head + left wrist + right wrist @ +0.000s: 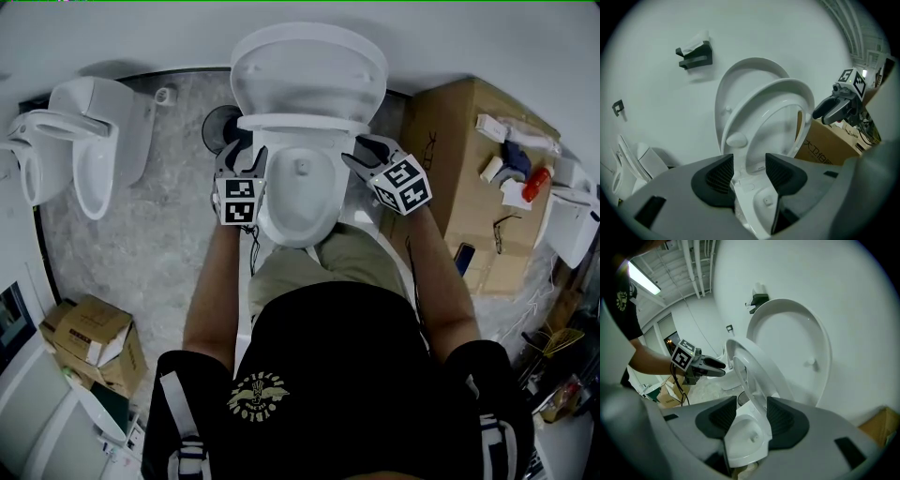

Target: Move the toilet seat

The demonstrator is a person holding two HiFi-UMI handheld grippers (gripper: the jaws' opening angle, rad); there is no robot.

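The white oval plastic toilet seat (300, 123) stands half-raised at the upper centre of the head view, tilted between the upright white lid (309, 66) and the white ceramic bowl (295, 202). The left gripper (242, 155) and right gripper (367, 150) flank it, jaws spread and pinching nothing, though the seat's edge runs between the right jaws. The swing looks midway; next, probably a steady, even push on both sides, up or down I cannot tell.

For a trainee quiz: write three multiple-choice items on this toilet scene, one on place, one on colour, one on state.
1. The big box stands: A) right of the toilet; B) left of it; C) on it.
2. The seat is: A) black; B) white; C) blue.
3. The seat is: A) flat down; B) taken off; C) half raised, apart from the lid.
1 A: the head view shows it right of the toilet. 2 B: both gripper views show it white. 3 C: a gap separates it from the upright lid.
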